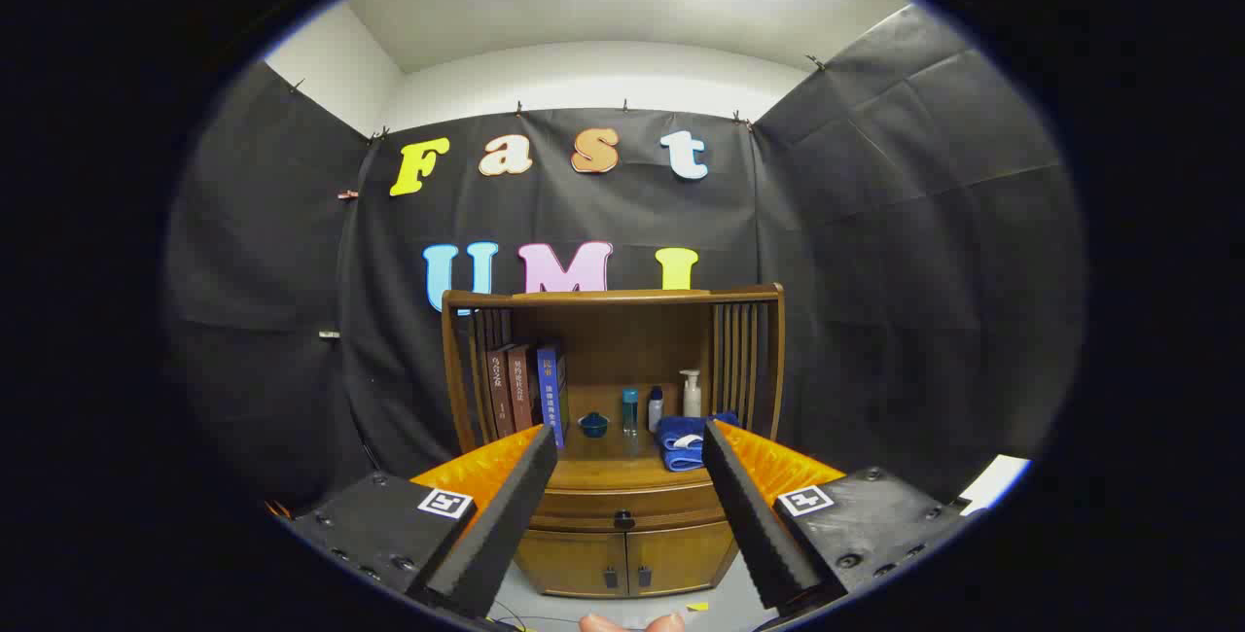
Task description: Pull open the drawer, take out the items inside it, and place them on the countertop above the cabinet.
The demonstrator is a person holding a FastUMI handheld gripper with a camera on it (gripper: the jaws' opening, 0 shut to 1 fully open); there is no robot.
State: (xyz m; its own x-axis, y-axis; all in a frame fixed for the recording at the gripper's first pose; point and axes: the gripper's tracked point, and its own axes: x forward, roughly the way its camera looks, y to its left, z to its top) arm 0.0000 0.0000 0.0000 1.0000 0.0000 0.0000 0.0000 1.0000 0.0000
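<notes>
Wooden cabinet [622, 438] stands against the booth wall, seen from the gripper view; we log one unit with a slatted, open-fronted upper shelf.

Counts, upper part: three books [525, 397] upright at the left, two brownish and one blue. One small dark-blue lidded dish [593, 424] just right of them. Three bottles: one teal [630, 410], one small white with a blue cap [656, 408], one white pump bottle [691, 393]. One folded blue towel [681, 445] in front of the pump bottle, with something white on it that we cannot identify.

All of these sit on the table [622, 473], the flat top above the lower cabinet.

Below: one drawer [622, 511], closed, with one dark knob [623, 519] at its centre; contents not visible. Under it, two cabinet doors [622, 562], both closed, each with a small dark handle.

Tool [627, 447]: released, its two black ribbed fingers [506, 515] spread wide apart, nothing between them. The cabinet lies beyond the fingertips, well apart from them, with the drawer knob roughly centred in the gap. Fingertips of a hand [627, 622] show low between the fingers.
</notes>
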